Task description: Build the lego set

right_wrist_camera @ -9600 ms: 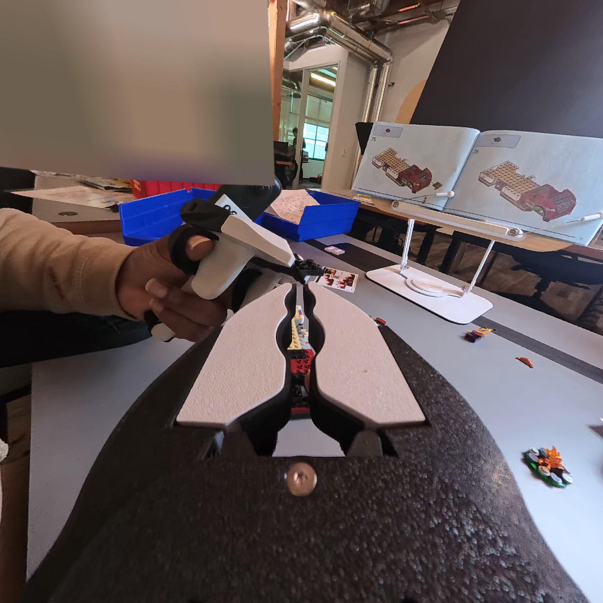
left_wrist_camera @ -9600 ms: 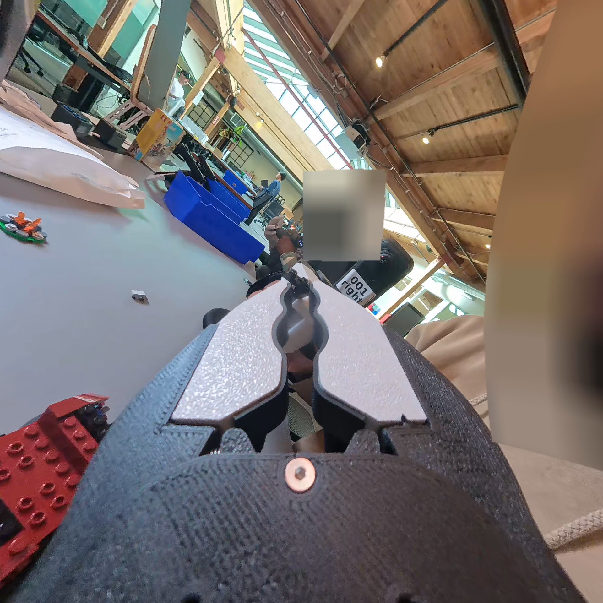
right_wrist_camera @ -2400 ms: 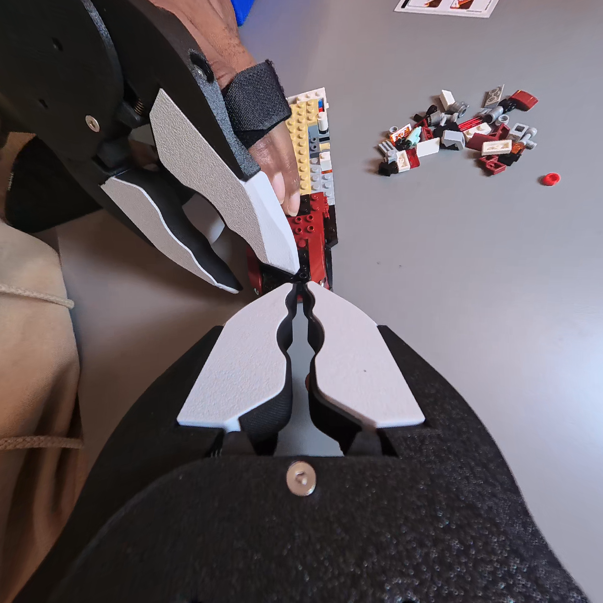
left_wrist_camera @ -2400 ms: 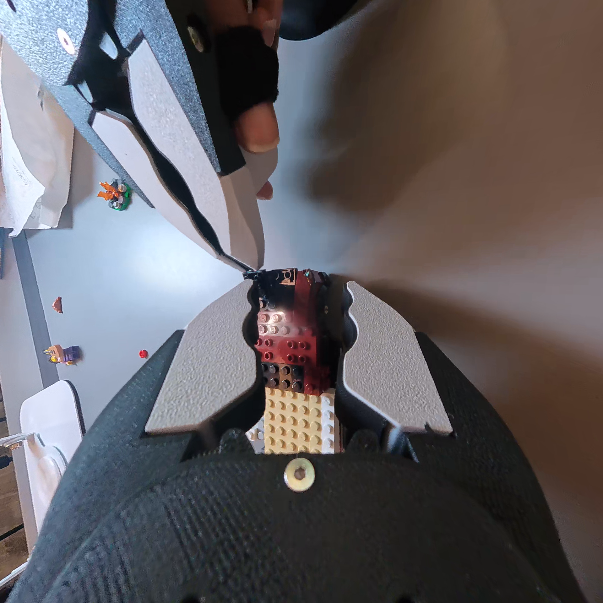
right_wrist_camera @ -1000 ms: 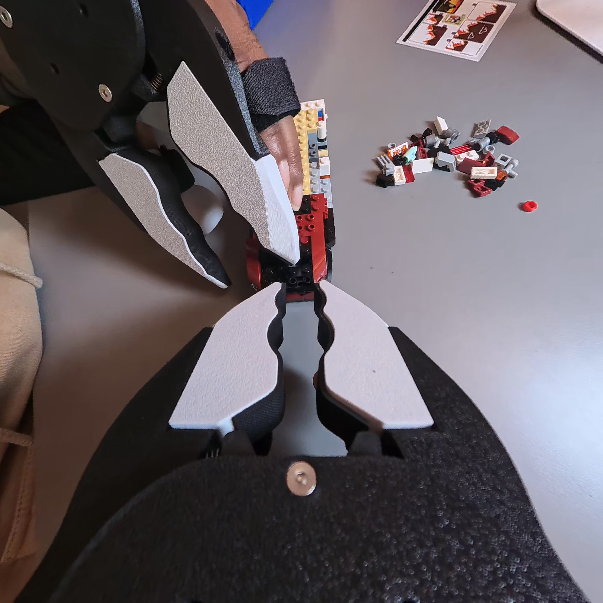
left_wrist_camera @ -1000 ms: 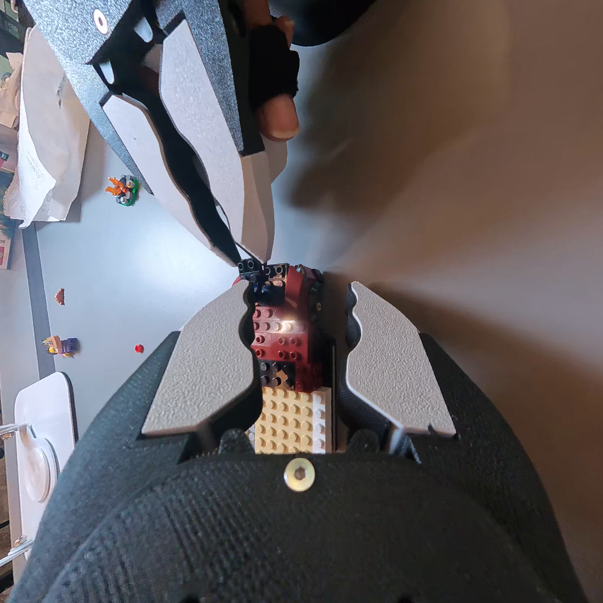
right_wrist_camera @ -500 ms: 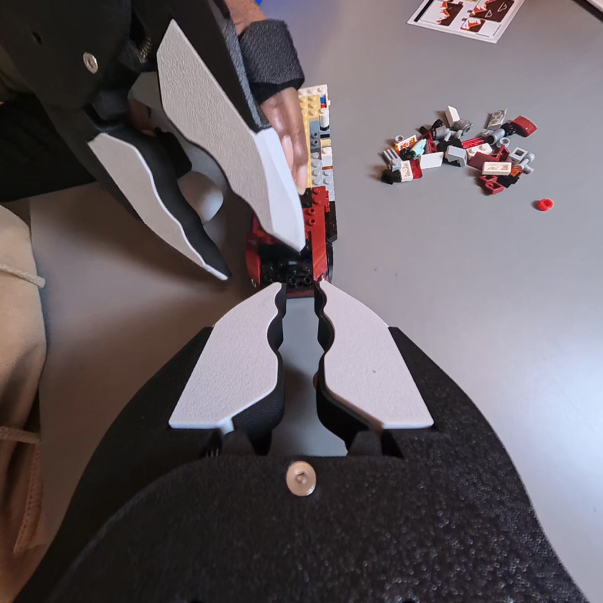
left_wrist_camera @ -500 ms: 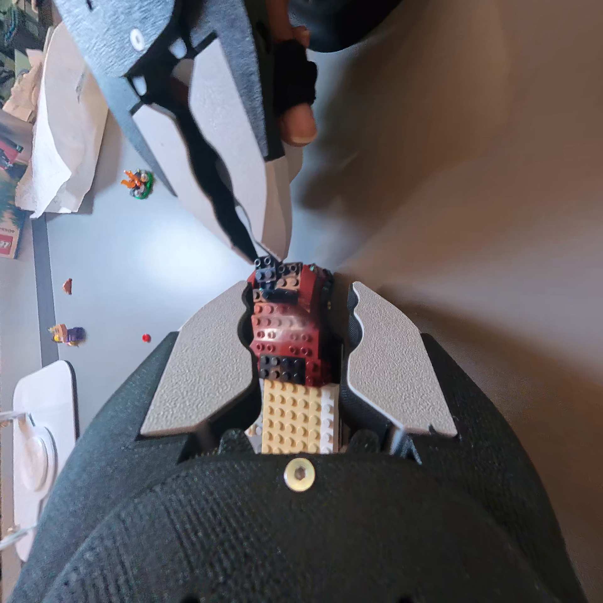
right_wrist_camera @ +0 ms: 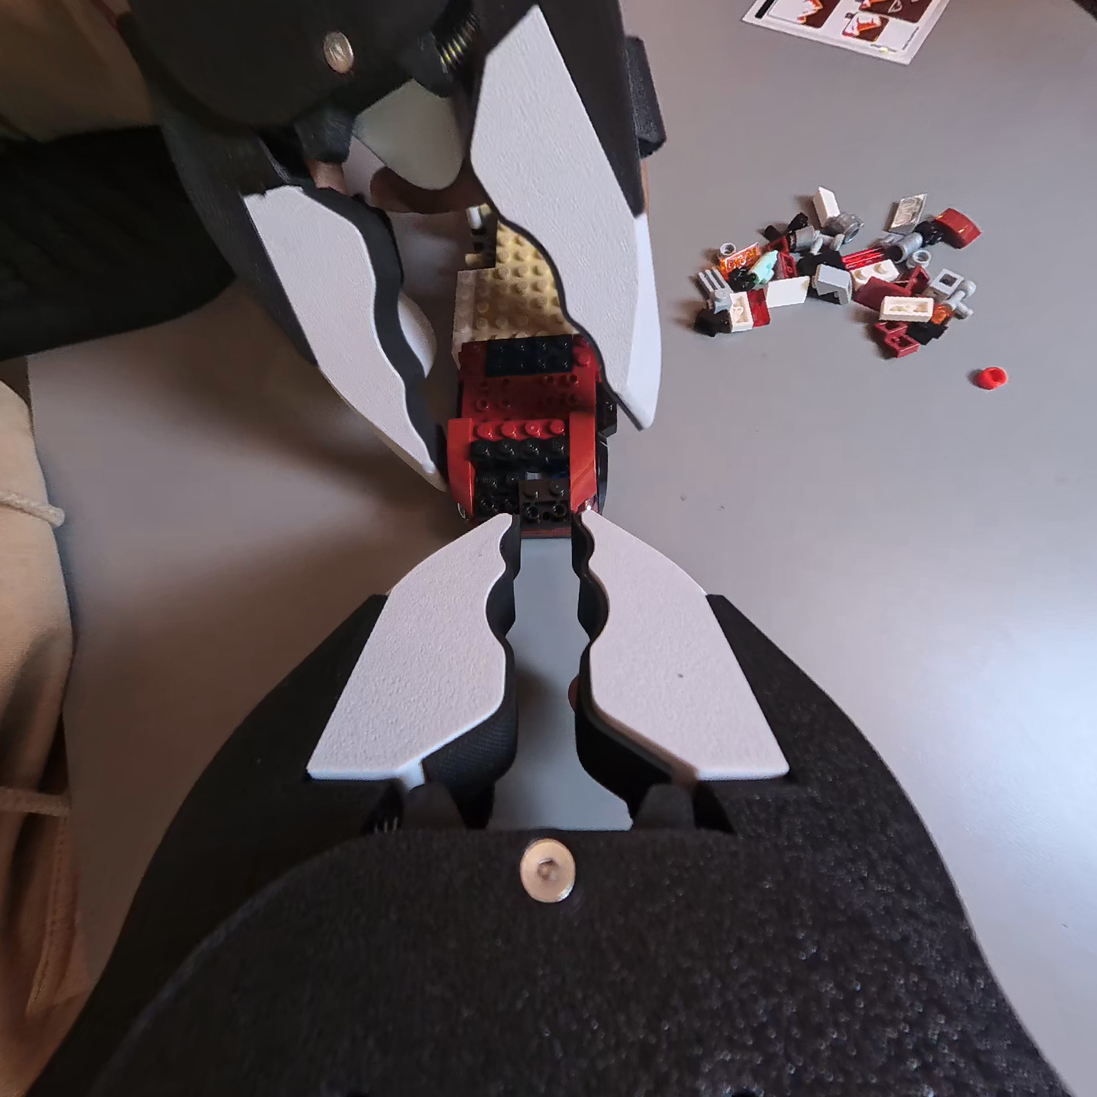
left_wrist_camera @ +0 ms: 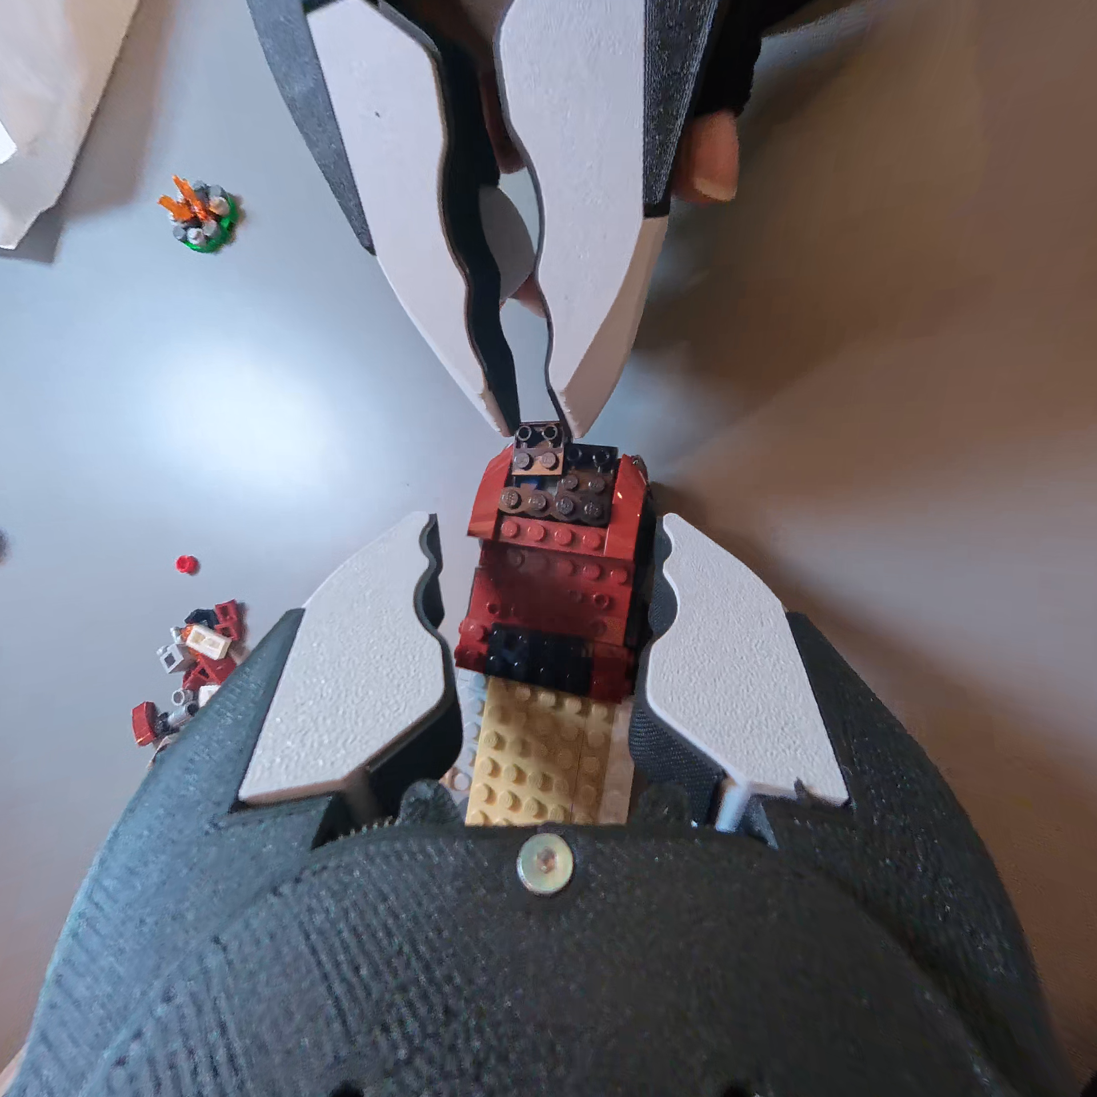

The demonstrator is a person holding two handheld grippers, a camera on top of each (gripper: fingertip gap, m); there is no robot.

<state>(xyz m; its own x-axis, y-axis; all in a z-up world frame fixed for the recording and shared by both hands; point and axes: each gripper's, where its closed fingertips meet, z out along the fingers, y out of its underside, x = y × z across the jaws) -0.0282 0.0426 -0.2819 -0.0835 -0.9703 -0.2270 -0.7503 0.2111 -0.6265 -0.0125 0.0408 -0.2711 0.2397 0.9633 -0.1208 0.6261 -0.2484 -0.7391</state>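
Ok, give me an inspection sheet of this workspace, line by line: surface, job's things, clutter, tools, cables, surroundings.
Surface: grey tabletop, matte, with soft glare.
Job's things: red, black and tan brick model lying on the table; small black brick at its front end.
Clutter: heap of loose small bricks; single red round stud; green and orange mini build; printed sheet at the far edge.
Tools: left tool open, its fingers either side of the model with a gap on the left side; right tool closed on the small black brick.
Cables: nothing seen.
Surroundings: beige sleeve with cord; white paper.
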